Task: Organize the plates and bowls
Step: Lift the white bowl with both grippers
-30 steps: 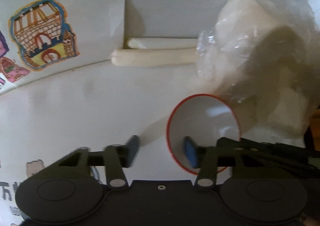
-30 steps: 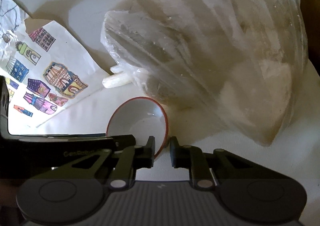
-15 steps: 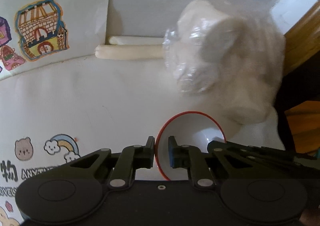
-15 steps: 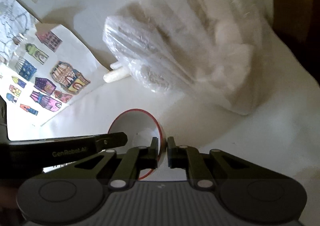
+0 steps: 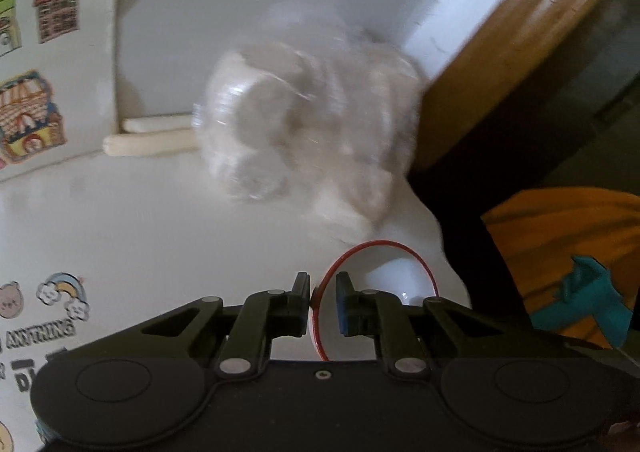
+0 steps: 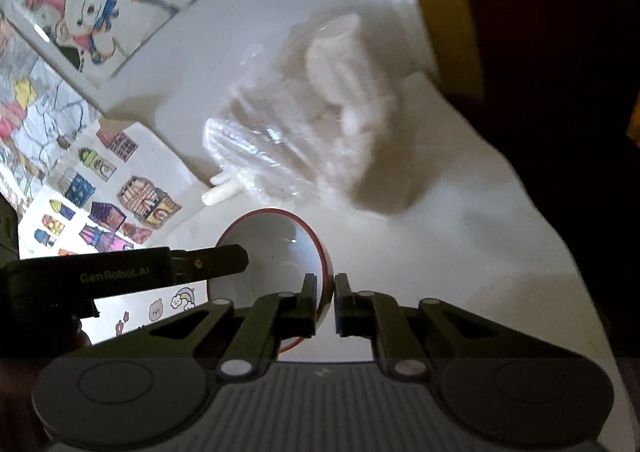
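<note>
A white bowl with a red rim hangs tilted above the white tabletop, held from both sides. My left gripper is shut on its left rim, with one pad inside the bowl and one outside. My right gripper is shut on the opposite rim of the bowl. In the right wrist view the left gripper's finger reaches in over the bowl's far side. The bowl's underside is hidden.
A clear plastic bag of white lumps lies beyond the bowl, with two pale sticks beside it. Coloured house stickers cover the surface at left. A wooden edge, orange cloth and a teal object lie right.
The left gripper closed on the bowl's rim. Both grippers then rose and drew back from the bag with the bowl between them, so the bag looks smaller and farther off.
</note>
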